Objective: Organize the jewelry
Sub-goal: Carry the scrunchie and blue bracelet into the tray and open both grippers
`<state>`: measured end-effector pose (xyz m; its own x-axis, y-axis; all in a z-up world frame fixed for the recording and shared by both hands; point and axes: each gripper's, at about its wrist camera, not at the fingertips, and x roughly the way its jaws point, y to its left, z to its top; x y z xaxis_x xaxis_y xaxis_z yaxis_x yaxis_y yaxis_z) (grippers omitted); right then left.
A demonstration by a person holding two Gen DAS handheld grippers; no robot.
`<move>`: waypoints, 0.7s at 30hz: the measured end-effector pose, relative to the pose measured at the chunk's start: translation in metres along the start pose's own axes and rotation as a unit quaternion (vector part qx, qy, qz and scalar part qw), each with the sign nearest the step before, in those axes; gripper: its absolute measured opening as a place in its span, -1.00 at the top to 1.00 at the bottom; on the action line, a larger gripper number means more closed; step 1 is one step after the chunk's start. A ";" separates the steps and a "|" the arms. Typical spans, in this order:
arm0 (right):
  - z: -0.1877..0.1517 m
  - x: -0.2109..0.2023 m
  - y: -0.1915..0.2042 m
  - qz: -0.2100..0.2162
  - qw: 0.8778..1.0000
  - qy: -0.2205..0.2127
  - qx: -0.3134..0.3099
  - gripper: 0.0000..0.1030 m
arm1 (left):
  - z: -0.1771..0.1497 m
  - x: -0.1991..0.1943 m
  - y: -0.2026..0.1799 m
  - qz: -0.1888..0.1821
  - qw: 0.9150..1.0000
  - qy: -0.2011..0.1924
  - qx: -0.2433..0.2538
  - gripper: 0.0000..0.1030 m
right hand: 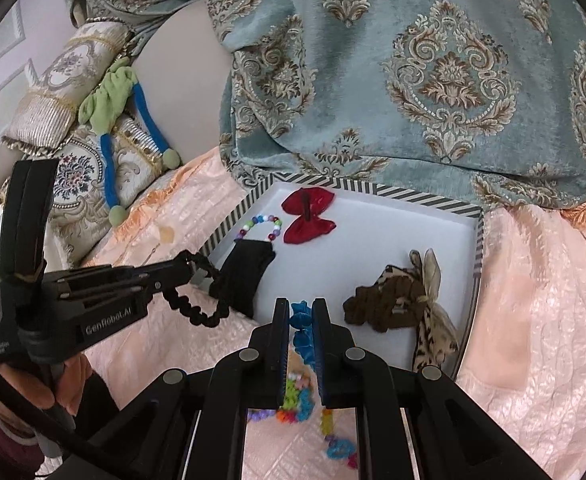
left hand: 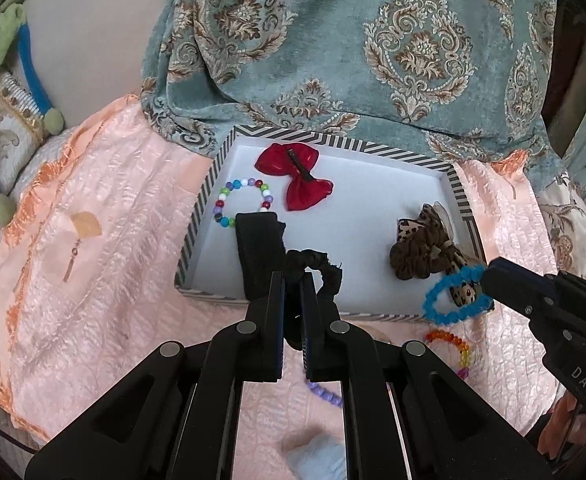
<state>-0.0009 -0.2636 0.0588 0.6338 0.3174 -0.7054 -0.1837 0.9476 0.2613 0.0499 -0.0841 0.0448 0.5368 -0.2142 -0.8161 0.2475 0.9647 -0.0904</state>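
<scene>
Both grippers low over the striped tray [left hand: 463, 196], left jaws clamping black scrunchie [left hand: 325, 270], right jaws blue scrunchie [right hand: 301, 320].

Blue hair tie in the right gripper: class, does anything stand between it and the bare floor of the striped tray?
Only partly. The blue hair tie hangs at the tray's near right corner, where the leopard scrunchie lies right behind it. The white floor left of that scrunchie is bare.
</scene>
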 end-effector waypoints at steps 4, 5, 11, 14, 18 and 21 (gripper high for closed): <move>0.006 0.009 -0.003 -0.001 1.000 0.003 0.002 0.80 | 0.007 0.008 -0.004 0.001 1.000 0.002 0.004 0.89; 0.006 0.010 -0.004 -0.001 1.000 0.003 0.002 0.80 | 0.009 0.010 -0.005 0.001 1.000 0.003 0.005 0.89; 0.014 0.028 -0.010 -0.005 1.000 0.014 0.005 0.80 | 0.021 0.021 -0.012 -0.006 1.000 0.007 0.008 0.89; 0.019 0.037 -0.017 -0.008 1.000 0.019 0.010 0.80 | 0.027 0.029 -0.012 -0.020 1.000 0.018 0.005 0.89; 0.028 0.054 -0.025 -0.010 0.999 0.029 0.018 0.80 | 0.035 0.044 -0.014 -0.023 0.999 0.027 -0.001 0.89; 0.036 0.070 -0.030 -0.010 0.999 0.038 0.021 0.80 | 0.042 0.058 -0.016 -0.031 0.999 0.036 -0.009 0.89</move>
<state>0.0759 -0.2707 0.0253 0.5788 0.3011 -0.7578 -0.1390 0.9522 0.2722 0.1105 -0.1180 0.0228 0.4604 -0.2629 -0.8479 0.2634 0.9526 -0.1523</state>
